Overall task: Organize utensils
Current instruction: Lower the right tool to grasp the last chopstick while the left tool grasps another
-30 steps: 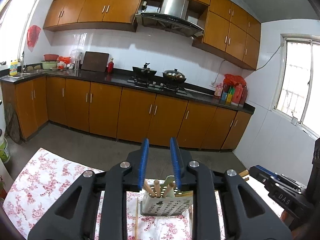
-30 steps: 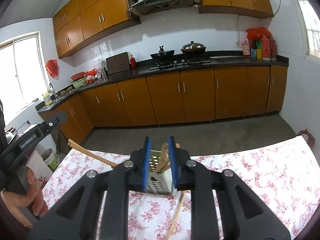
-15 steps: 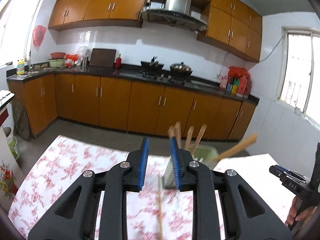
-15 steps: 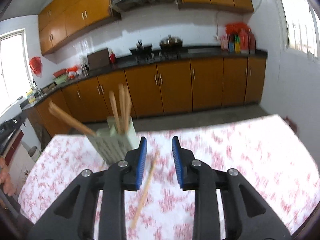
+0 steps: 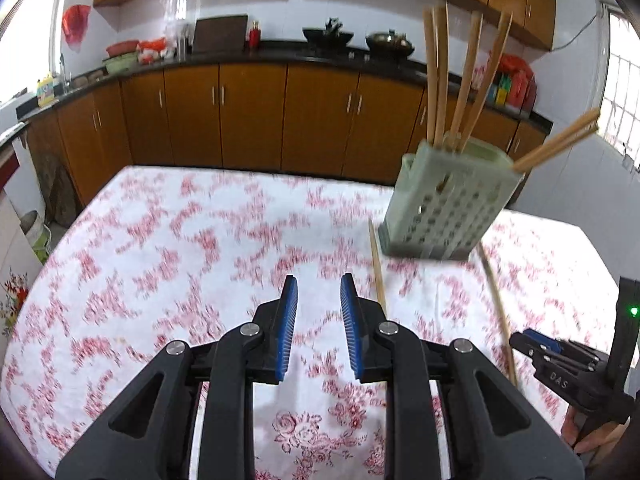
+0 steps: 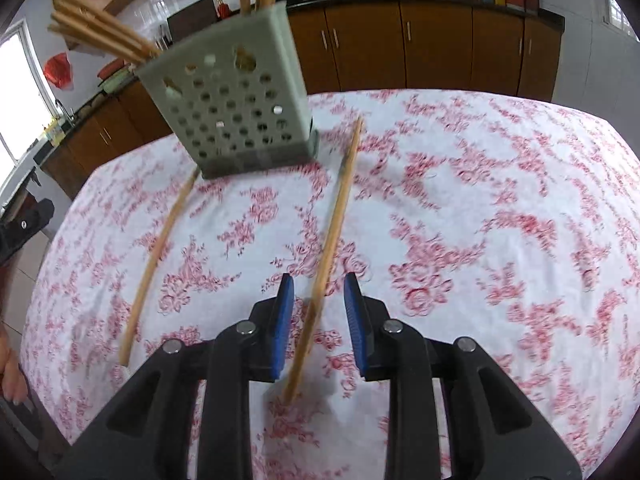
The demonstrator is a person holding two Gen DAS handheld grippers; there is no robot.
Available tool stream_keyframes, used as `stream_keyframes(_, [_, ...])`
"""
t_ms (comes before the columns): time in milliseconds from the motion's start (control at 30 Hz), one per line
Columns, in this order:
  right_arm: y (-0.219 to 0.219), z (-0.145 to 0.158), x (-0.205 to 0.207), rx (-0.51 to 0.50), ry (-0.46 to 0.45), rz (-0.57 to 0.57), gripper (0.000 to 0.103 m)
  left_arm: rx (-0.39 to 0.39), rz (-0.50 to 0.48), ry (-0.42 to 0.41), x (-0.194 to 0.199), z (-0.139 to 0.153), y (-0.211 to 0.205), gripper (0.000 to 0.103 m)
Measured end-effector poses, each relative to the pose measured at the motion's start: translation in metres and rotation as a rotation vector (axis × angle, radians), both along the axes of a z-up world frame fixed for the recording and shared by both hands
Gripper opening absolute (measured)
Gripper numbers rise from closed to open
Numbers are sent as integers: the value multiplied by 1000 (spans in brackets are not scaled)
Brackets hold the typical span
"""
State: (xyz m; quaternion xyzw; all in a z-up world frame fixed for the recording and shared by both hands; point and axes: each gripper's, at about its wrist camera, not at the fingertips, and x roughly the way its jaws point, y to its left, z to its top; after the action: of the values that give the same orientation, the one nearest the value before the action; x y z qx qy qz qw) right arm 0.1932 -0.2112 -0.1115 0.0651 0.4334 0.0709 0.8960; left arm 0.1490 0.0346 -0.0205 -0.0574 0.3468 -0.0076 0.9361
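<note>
A pale green perforated utensil holder [image 5: 448,204] stands on the floral tablecloth [image 5: 200,264] with several wooden chopsticks [image 5: 436,76] upright in it; it also shows in the right wrist view [image 6: 236,108]. Two loose chopsticks lie on the cloth: one [image 6: 328,248] runs between the fingers of my right gripper [image 6: 319,292], the other [image 6: 160,256] lies to its left. In the left wrist view they lie right of my left gripper [image 5: 318,294], one [image 5: 377,268] near it and one [image 5: 496,308] further right. Both grippers are open and empty.
The table's far edge faces brown kitchen cabinets [image 5: 240,116] and a dark counter with pots. The other hand-held gripper [image 5: 568,372] shows at the lower right of the left wrist view.
Both grippers have tilted down and moved toward the table. The holder now stands further up in each view, and the loose chopsticks have come into view. The jaws have opened slightly.
</note>
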Motion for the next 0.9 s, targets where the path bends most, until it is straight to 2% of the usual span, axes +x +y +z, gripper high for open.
stream_keyframes(133, [6, -8, 0, -48, -9, 5, 25, 1, -19, 30, 0, -14, -4, 32])
stream_keyframes(233, [5, -8, 2, -86, -21, -7, 10, -5, -42, 54, 1, -23, -11, 32])
stream_keyframes(267, [1, -8, 4, -72, -19, -12, 9, -7, -49, 62, 2, -26, -14, 32])
stream_keyframes(433, [-26, -8, 5, -68, -19, -87, 8, -27, -91, 100, 5, -40, -27, 32])
stream_keyframes(600, [-72, -8, 6, -37, -5, -221, 8, -26, -121, 137, 10, -52, -39, 32])
stream_keyframes(900, [-83, -5, -2, -52, -6, -219, 8, 2, -129, 183, 17, -69, -57, 32])
